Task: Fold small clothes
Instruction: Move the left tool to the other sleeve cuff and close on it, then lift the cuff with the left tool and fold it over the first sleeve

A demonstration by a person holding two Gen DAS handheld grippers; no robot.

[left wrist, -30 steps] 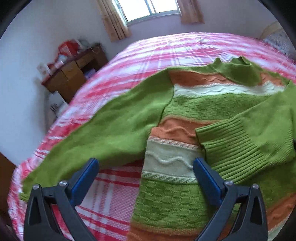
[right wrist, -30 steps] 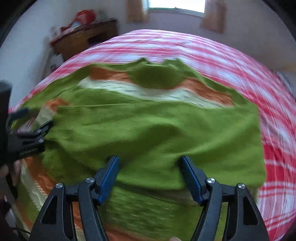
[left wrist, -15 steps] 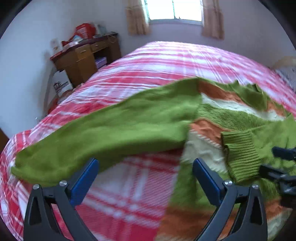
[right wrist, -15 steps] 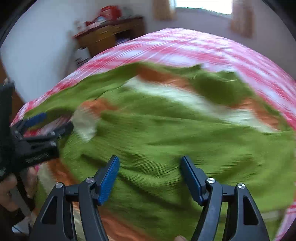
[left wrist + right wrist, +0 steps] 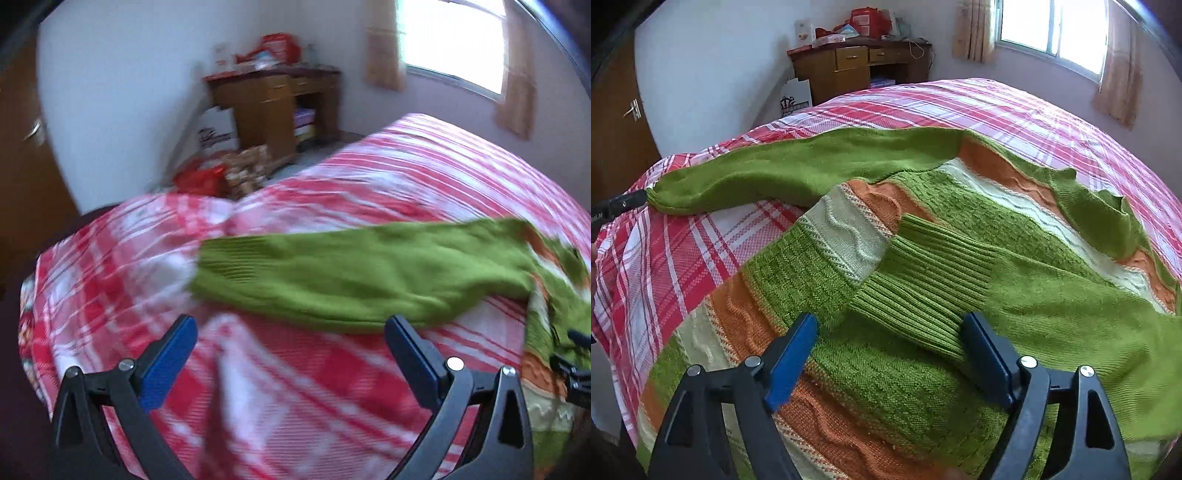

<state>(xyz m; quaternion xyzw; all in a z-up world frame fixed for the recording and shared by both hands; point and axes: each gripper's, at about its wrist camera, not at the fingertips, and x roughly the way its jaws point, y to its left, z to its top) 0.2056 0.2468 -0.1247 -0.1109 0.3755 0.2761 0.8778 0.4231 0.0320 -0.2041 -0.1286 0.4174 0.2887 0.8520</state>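
Note:
A green, orange and cream striped knit sweater lies flat on the bed. Its right sleeve is folded across the body, with the ribbed cuff lying on the chest. Its left sleeve stretches out to the side, ending in a ribbed cuff. My left gripper is open and empty, just above the bed in front of the outstretched sleeve. My right gripper is open and empty, hovering at the folded cuff. The left gripper's tip shows at the sleeve's end in the right wrist view.
The bed has a red and white plaid cover. A wooden desk with red items stands by the far wall, a white bag beside it. A window with curtains is at the back, a brown door at left.
My left gripper has swung left, from over the sweater's body to the end of the outstretched sleeve. My right gripper has shifted left over the folded cuff. Both stay open.

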